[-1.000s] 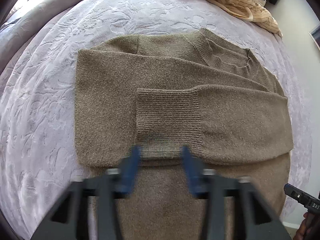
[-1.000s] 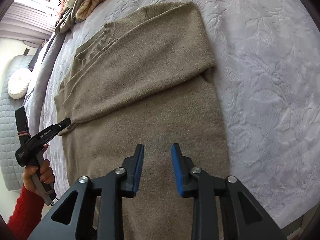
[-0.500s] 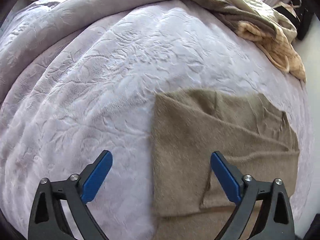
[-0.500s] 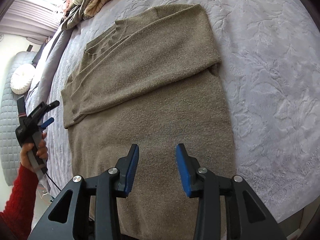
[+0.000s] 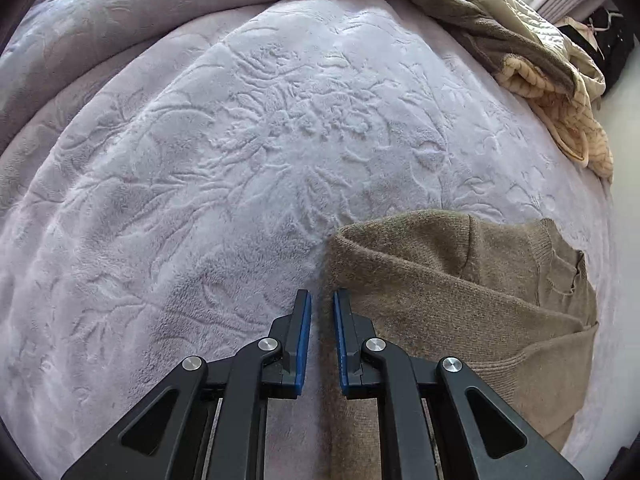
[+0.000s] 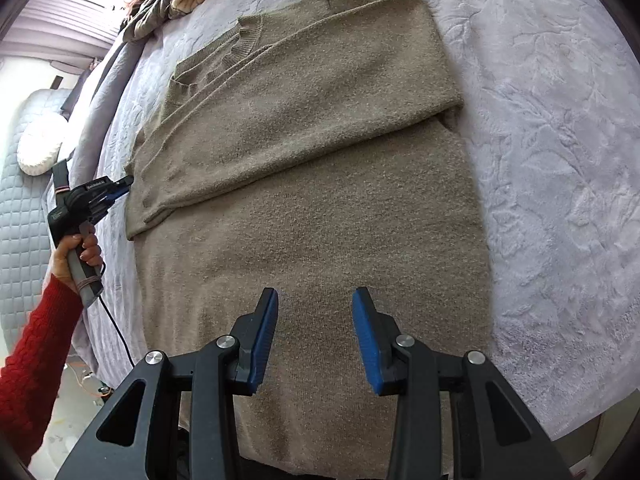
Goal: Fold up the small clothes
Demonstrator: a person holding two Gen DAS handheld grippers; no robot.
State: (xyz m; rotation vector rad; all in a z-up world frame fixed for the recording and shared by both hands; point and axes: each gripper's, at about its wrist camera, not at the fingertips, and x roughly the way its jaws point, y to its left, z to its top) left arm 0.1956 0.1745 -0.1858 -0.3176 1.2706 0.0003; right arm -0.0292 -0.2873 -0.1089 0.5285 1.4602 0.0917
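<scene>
On the lilac bedspread the brown sweater lies flat, sleeves folded across; only the right wrist view shows it whole. The left gripper, jaws nearly together, holds nothing beside the sweater's edge. The right gripper hovers half open. Heaped clothes lie beyond.

Embossed lilac bedspread, heaped clothes, white cushion

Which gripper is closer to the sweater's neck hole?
Left. The left gripper sits at the sweater's side edge, below the collar. The right gripper hovers over the hem end.
</scene>
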